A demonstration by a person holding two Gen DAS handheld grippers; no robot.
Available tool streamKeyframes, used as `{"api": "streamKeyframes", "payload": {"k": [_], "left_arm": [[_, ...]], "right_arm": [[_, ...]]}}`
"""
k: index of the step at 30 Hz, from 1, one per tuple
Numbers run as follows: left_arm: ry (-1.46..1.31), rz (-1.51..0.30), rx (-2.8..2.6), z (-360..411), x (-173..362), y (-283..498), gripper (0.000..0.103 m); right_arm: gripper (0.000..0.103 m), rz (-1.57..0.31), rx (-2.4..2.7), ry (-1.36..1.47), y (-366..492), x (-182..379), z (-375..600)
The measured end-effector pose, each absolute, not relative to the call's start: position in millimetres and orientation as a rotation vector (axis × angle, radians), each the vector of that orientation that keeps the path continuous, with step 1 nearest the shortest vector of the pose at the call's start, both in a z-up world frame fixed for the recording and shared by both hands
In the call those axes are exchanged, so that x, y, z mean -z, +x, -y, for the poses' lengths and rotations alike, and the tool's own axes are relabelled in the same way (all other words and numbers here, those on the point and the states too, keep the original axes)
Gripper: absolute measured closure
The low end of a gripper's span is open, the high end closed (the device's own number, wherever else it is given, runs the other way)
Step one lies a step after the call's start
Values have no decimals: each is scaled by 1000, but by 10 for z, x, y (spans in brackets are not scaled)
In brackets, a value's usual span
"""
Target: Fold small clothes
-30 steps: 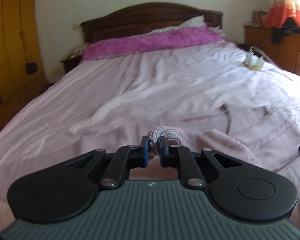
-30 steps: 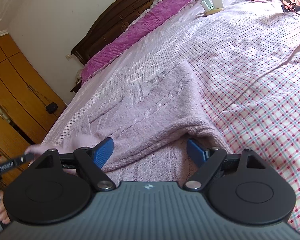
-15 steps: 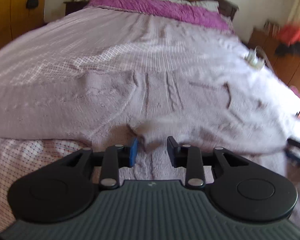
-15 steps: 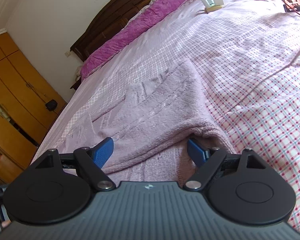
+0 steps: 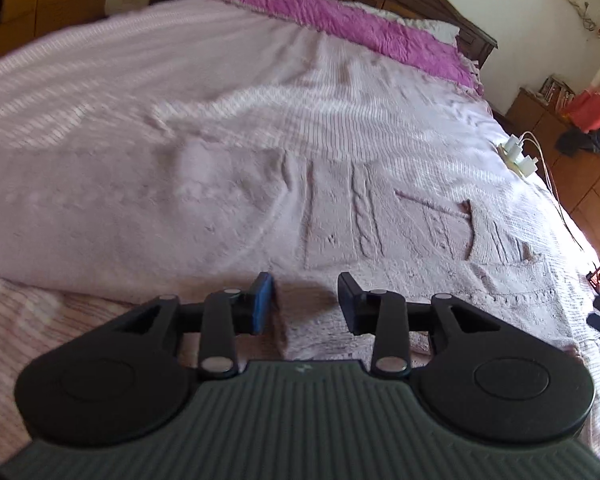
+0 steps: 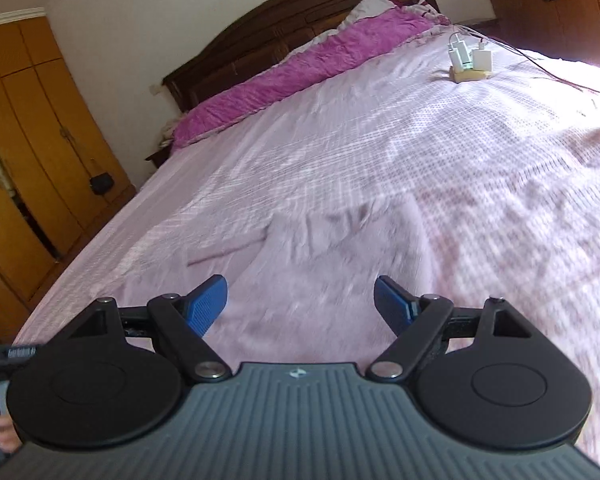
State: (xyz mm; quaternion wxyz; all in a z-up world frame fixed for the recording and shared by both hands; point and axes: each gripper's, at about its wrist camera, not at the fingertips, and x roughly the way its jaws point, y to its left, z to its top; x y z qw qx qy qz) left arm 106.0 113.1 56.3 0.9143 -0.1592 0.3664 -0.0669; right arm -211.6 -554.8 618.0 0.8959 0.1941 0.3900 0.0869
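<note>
A pale pink knit sweater [image 5: 340, 216] lies spread flat on the checked bedsheet [image 5: 260, 80]; its cable pattern and a pocket show in the left wrist view. My left gripper [image 5: 305, 300] is open and empty, low over the sweater's near edge. In the right wrist view the sweater [image 6: 320, 272] lies just ahead of my right gripper [image 6: 300, 304], which is wide open and empty above it. The view is blurred.
A power strip with white chargers and cables [image 6: 468, 60] lies on the bed's right side, also in the left wrist view [image 5: 520, 156]. A magenta pillow cover [image 6: 300, 76] lies by the dark headboard. Wooden wardrobes [image 6: 28, 160] stand left, a dresser [image 5: 572, 152] right.
My left gripper has let go of the sweater part it held, opened, and tipped down over the flat sweater. My right gripper stayed open and lifted away from the sweater's edge.
</note>
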Motion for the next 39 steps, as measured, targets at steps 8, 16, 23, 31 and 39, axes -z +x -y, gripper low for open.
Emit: {"api": "streamKeyframes", "payload": {"k": [8,16,23,31,39], "left_arm": [[-338,-772,92,-1071,-482,1169,65],[-246,-754,82,-916,-479,1155,66],[-218,-736,99,-823,-451,1176,81],[-111,-558,110,-679,-748,966,86],[33,-476,98,-436,-914,1283,82]], "right_arm": [[19,-908,-126,417,-1383,-5790,5566],[25,-959,-85,357,-1101,-5545,5355],[72,-980,22,144,-998,-5466,5153],[96,-801,18,234,-1268,-5754,5379],[96,-735,56,229,-1181,-5738,5461]]}}
